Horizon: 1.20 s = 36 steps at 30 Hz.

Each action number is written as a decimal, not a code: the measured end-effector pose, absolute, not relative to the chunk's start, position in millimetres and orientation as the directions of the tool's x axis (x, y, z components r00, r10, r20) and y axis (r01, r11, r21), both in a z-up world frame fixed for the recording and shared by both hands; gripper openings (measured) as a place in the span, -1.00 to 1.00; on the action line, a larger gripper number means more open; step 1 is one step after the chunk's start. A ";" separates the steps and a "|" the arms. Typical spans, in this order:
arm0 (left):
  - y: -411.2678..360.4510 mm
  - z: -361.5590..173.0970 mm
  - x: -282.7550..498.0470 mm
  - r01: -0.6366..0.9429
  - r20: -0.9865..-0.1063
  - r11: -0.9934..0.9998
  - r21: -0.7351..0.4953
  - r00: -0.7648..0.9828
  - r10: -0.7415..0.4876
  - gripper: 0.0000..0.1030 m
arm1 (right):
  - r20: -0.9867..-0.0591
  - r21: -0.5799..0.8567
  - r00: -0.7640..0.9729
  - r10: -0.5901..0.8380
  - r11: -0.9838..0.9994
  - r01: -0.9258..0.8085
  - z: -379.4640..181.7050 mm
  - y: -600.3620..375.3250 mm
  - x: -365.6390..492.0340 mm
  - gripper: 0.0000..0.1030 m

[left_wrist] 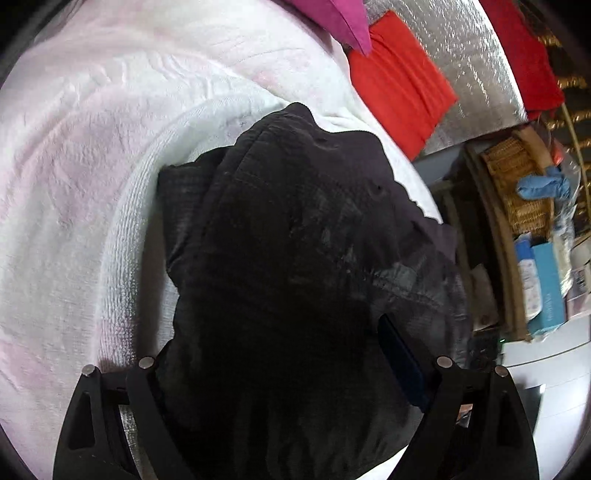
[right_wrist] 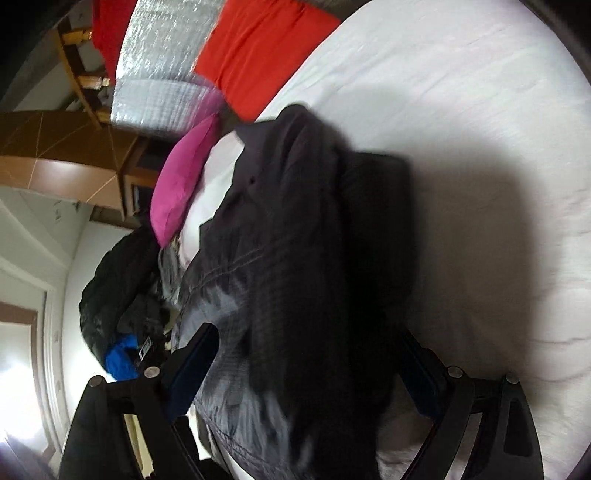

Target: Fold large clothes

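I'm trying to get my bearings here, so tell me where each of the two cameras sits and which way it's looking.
Left wrist: on the left gripper, looking along its fingers, down onto the dark garment on the white bedding; both fingers show.
Right wrist: on the right gripper, facing the garment on the bedding, room beyond; both fingers show.
Shared: garment, bedding, red cloth, pink cushion.

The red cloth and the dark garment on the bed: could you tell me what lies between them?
In the left wrist view, only bare white bedding separates the red cloth from the dark garment.
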<state>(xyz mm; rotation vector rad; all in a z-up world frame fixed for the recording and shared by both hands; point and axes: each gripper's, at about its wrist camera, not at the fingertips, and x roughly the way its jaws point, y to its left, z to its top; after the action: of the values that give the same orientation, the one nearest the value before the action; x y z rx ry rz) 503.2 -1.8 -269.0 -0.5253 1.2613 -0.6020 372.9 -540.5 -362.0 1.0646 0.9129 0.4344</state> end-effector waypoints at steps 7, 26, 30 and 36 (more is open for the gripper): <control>-14.4 -264.6 499.0 0.167 -0.691 0.721 -0.672 0.208 -0.692 0.75 | -0.370 0.913 0.588 0.719 0.398 0.089 -361.4 -527.2 377.6 0.85; -18.2 -244.1 491.6 0.178 -0.678 0.756 -0.630 0.349 -0.647 -0.44 | -0.548 0.804 0.619 0.563 0.558 0.204 -332.9 -497.3 377.3 -0.18; -15.5 -230.8 485.5 0.187 -0.664 0.754 -0.630 0.375 -0.647 -0.50 | -0.557 0.784 0.642 0.527 0.588 0.197 -314.5 -497.7 371.0 -0.28; -8.6 -210.7 470.4 0.207 -0.644 0.748 -0.631 0.397 -0.653 -0.54 | -0.566 0.753 0.663 0.490 0.634 0.175 -289.1 -493.5 354.8 -0.34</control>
<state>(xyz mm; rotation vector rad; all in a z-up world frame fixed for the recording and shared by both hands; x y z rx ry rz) 470.4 -8.6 -210.7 -0.4993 1.0264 -0.5742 354.8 -493.5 -289.1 0.8904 0.8522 0.2073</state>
